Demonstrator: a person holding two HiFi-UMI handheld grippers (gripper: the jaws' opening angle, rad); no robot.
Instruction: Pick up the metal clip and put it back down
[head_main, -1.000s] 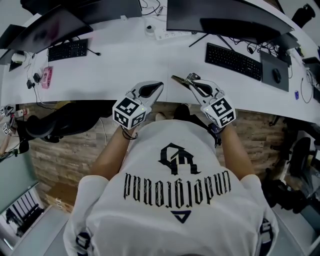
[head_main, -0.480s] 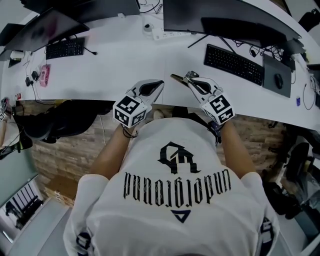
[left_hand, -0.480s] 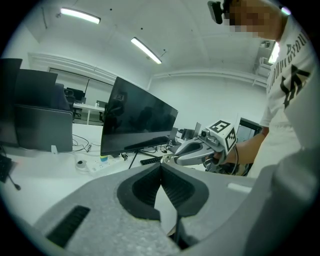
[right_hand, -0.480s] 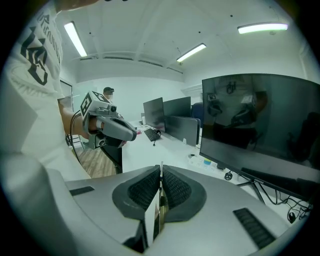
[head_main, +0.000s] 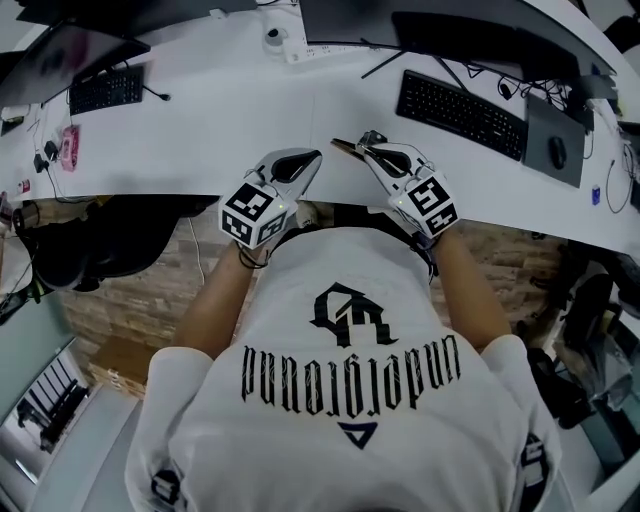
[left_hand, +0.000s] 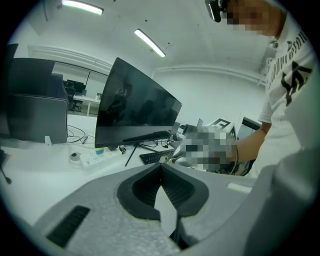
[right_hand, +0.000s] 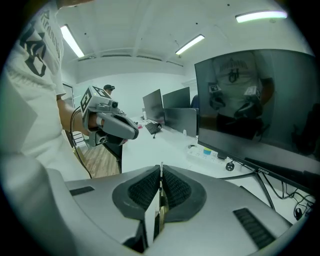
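Two grippers hover at the near edge of the white desk (head_main: 250, 110). The left gripper (head_main: 313, 155) has its jaws pressed together on nothing. The right gripper (head_main: 366, 141) pinches the thin metal clip (right_hand: 159, 200) between its pads.

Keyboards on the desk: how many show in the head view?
2. One keyboard sits far left under a monitor; the second keyboard lies right of centre, beyond the right gripper, which is shut on the metal clip. Others may be hidden outside the frame.
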